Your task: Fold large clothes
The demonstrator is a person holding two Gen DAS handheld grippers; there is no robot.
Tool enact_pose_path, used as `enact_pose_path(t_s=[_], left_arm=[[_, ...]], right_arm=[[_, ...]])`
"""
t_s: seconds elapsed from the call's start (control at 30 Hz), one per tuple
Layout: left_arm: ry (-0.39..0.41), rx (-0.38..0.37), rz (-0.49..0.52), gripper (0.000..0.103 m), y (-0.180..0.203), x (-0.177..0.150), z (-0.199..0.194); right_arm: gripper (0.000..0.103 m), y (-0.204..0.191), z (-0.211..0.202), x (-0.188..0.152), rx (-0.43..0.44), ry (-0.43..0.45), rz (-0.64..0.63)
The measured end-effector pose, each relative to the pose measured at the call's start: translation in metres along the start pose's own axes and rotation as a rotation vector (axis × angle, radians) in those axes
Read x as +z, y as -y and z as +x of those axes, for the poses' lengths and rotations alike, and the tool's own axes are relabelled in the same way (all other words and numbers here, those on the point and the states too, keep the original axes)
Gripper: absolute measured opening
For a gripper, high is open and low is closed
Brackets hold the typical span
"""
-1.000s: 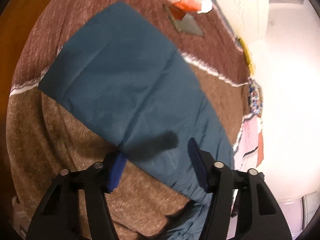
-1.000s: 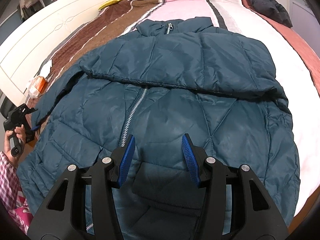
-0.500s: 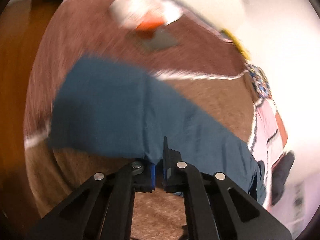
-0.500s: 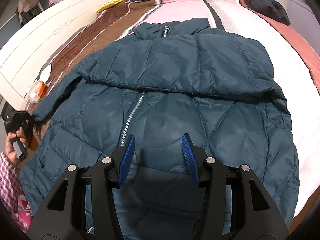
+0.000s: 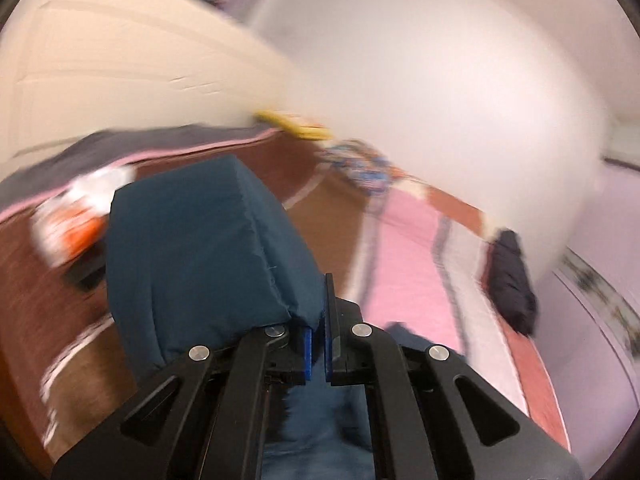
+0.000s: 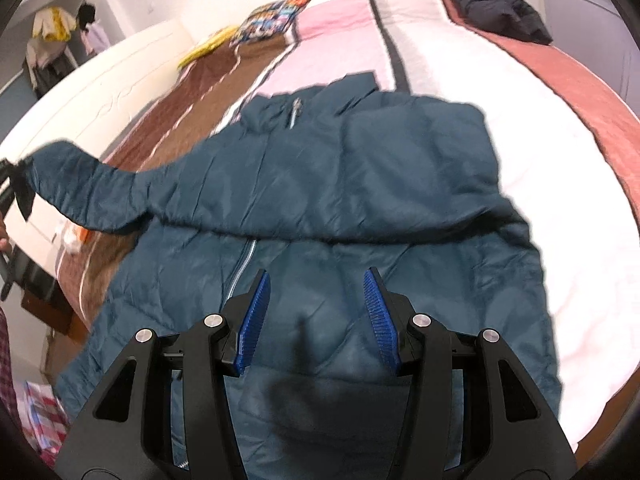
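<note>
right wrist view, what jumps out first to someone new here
A big teal jacket fills the middle of the striped bed, zipper up, one sleeve already folded across its chest. Its other sleeve is lifted off the bed at far left, pinched by the left gripper. The right gripper hovers open over the hem.

Striped bed (image 6: 400, 40) cover in brown, pink and white, black jacket (image 6: 496, 0) far up right, colourful pillow (image 6: 272, 20) and yellow thing (image 6: 206, 46) by the cream headboard (image 6: 100, 96).
</note>
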State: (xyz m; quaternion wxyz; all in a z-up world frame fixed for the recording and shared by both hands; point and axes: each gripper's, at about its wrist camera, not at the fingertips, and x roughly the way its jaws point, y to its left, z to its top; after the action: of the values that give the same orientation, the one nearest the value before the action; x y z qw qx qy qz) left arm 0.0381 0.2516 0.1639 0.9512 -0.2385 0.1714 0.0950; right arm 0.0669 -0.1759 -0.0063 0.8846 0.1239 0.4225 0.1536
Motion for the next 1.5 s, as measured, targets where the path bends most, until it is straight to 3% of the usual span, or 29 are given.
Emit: enact_pose_path(t_s=[0.13, 0.33, 0.43, 0.57, 0.67, 0.8, 0.87, 0.93, 1.07, 1.3, 1.4, 1.5], left_arm=[[-0.053, -0.142, 0.143, 0.003, 0.075, -0.011, 0.012], [-0.244, -0.309, 0.265, 0.003, 0.166, -0.077, 0.041], [-0.355, -0.339, 0.306, 0.003, 0.195, -0.123, 0.065], [-0.479, -0.317, 0.348, 0.003, 0.211, -0.179, 0.096], [-0.554, -0.285, 0.369, 0.004, 0.212, -0.215, 0.112], [-0.609, -0.251, 0.412, 0.010, 0.212, -0.232, 0.126], [-0.653, -0.232, 0.431, 0.041, 0.210, -0.241, 0.135], [-0.690, -0.224, 0.444, 0.054, 0.211, -0.248, 0.137], [-0.690, -0.243, 0.519, 0.057, 0.212, -0.254, 0.124], [-0.695, -0.317, 0.477, 0.059, 0.175, -0.242, 0.076], [-0.670, -0.313, 0.441, 0.059, 0.150, -0.234, 0.053], [-0.636, -0.279, 0.376, 0.059, 0.117, -0.224, 0.032]], right_arm=[[0.049, 0.026, -0.017, 0.015, 0.001, 0.047, 0.062], [0.049, 0.066, -0.041, 0.030, 0.007, 0.113, 0.163], [0.049, 0.081, -0.046, 0.028, 0.006, 0.123, 0.196], [0.049, 0.098, -0.045, 0.021, 0.026, 0.109, 0.250], [0.049, 0.105, -0.041, 0.016, 0.041, 0.097, 0.271], [0.049, 0.107, -0.034, 0.016, 0.063, 0.085, 0.282], [0.049, 0.107, -0.031, 0.018, 0.075, 0.083, 0.283], [0.049, 0.106, -0.029, 0.020, 0.086, 0.084, 0.282], [0.049, 0.101, -0.027, 0.022, 0.098, 0.076, 0.274], [0.049, 0.071, -0.022, 0.029, 0.115, 0.055, 0.214], [0.049, 0.040, -0.017, 0.032, 0.124, 0.035, 0.140], [0.049, -0.014, -0.010, 0.034, 0.106, 0.014, -0.024]])
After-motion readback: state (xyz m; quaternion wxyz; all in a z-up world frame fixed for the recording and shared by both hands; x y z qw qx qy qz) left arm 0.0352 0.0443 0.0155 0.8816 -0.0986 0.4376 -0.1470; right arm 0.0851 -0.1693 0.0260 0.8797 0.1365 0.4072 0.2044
